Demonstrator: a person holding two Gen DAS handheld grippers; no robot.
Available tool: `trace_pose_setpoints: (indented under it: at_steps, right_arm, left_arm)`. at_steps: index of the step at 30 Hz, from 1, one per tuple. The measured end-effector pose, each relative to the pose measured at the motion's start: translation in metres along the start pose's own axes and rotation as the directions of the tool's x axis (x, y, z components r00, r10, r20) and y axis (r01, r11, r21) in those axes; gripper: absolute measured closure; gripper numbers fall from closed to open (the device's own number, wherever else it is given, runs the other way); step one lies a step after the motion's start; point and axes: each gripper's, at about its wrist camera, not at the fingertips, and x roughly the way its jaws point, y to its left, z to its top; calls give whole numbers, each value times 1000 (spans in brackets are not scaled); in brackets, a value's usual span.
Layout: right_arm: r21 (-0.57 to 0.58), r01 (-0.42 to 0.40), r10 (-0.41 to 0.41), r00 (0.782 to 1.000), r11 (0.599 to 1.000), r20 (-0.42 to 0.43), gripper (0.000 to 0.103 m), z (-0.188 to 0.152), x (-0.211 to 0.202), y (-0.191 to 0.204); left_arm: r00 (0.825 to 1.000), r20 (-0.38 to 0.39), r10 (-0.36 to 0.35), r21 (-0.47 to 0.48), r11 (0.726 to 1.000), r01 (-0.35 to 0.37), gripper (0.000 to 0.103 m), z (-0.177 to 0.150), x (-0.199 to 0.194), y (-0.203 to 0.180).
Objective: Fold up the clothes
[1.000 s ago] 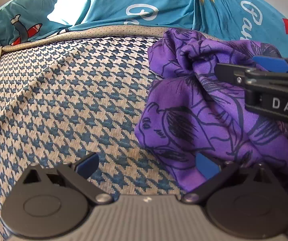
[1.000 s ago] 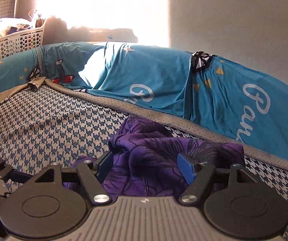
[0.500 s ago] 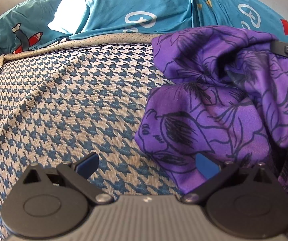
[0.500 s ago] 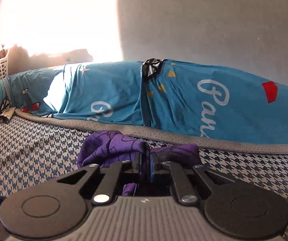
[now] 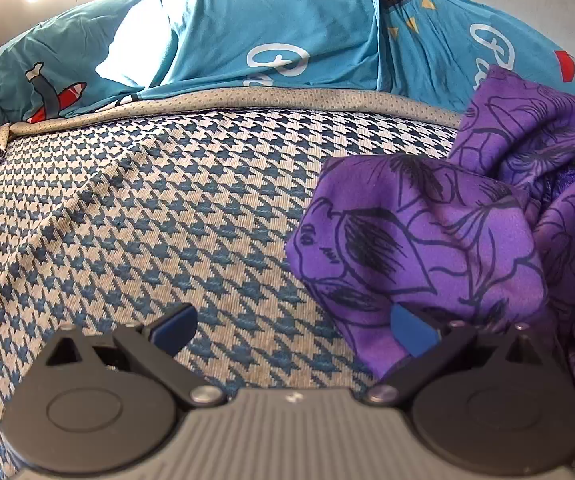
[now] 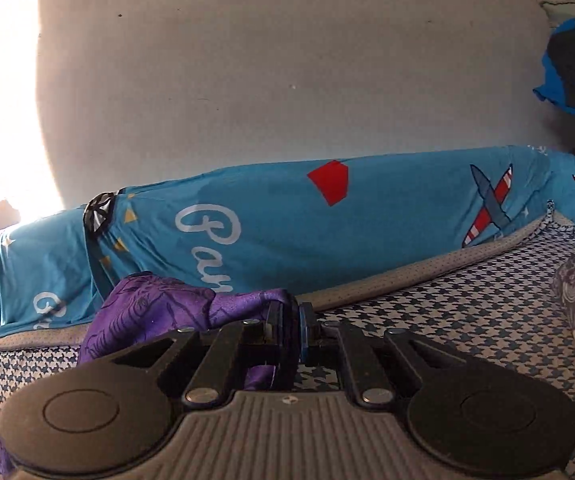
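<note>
one right hand-held gripper pinches the purple garment; left hand-held gripper gapes.

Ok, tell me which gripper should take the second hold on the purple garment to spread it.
Left. The left gripper is open, with the purple garment lying against its right finger. The right gripper is already shut on a fold of it.

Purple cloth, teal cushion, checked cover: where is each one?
purple cloth (image 5: 419, 240): left wrist view, bunched front fold.
teal cushion (image 6: 387, 220): right wrist view, printed front face.
checked cover (image 5: 147, 220): left wrist view, bare patch.
</note>
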Motion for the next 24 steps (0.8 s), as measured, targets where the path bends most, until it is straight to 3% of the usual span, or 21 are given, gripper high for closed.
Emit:
trace_pose_setpoints:
  at_steps: [3,5,7,12,18,20,24]
  right_arm:
    - [15,93,-93,996,996,-8,99,-2,-1,-22]
    - [5,190,-190,982,982,2,100,0,-4,-37]
    - [18,232,-232,973,973,-8,100,3,-6,-56]
    - [122,155,-147,986,980,-74,99,3,-10,-94]
    - [96,4,3,997,995,-71,96,3,-12,-75]
    - [81,-49,56,996,996,-75,87,1,-12,-64]
    - [65,-130,135,987,989,-83,39,-3,-7,-47]
  left_arm:
    - [1000,-1,8,6,1000,-8,0,-1,1,-1]
    - [1000,-5,15,12,1000,-15,0,-1,2,-3]
    - [1000,-6,21,18,1000,-21,0,-2,3,-5]
    - [1000,25,-6,-17,1000,7,0,1,-6,-6]
    - [987,118,-111,-77,990,120,0,10,-27,-7]
    - [979,124,-159,-69,983,169,0,11,-30,-12]
    - [969,92,-230,-52,971,235,0,6,-27,-24]
